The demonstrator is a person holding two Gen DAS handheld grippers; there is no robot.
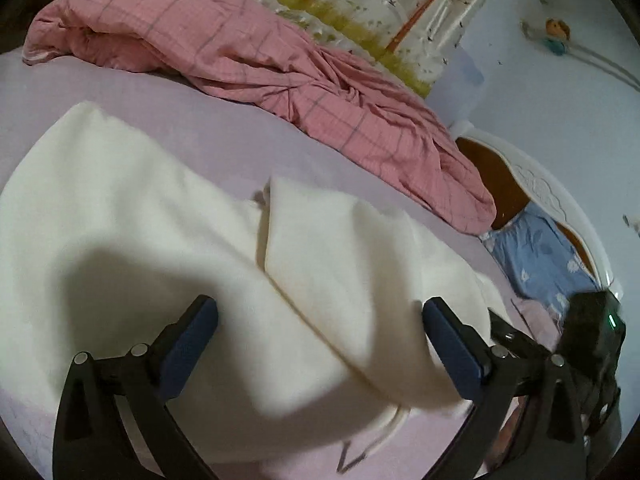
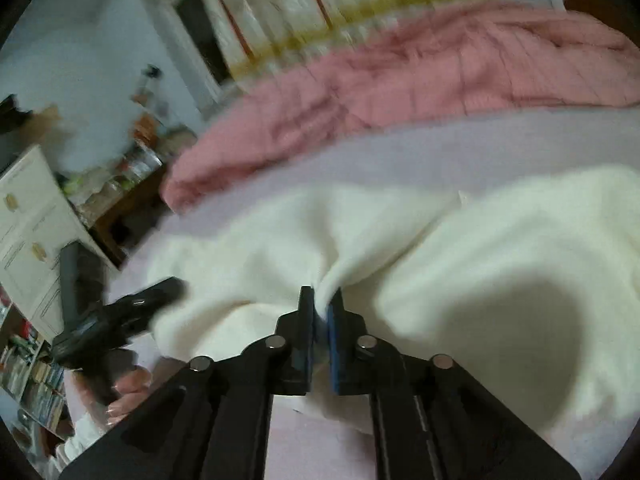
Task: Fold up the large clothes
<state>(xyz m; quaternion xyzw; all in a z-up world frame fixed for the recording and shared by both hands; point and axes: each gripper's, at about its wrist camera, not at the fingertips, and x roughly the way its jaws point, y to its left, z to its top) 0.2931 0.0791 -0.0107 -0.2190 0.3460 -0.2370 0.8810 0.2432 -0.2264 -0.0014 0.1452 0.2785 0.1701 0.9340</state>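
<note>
Cream garment (image 1: 152, 216): large, soft, plain off-white knit or fleece, lying on the bed (image 1: 224, 136) over a pale lilac sheet. Surface matte, no print visible. One part is folded over the rest, giving a straight-edged flap (image 1: 340, 248) with a clear corner near the middle of the bed. Elsewhere the cloth lies in broad, loose swells with shallow creases.

Left hand-held gripper (image 1: 320, 316): jaws wide apart, blue pads facing each other, the folded flap lying between and beneath them. Pads do not appear to press the cloth.

Right hand-held gripper (image 2: 322, 304): jaws narrow, pinched on a gathered bunch of the cream garment (image 2: 480, 248); creases radiate from the pinch point. Right-wrist view is motion-blurred.

Left hand-held gripper (image 2: 120, 316) also shows in the right-wrist view, at the garment's left edge, blurred.

Pink checked duvet (image 1: 256, 56): crumpled along the far side of the bed, apart from the garment, a strip of bare sheet between them.

Blue patterned cloth (image 1: 536, 252): at the bed's edge, beside the white carved headboard (image 1: 540, 188).
</note>
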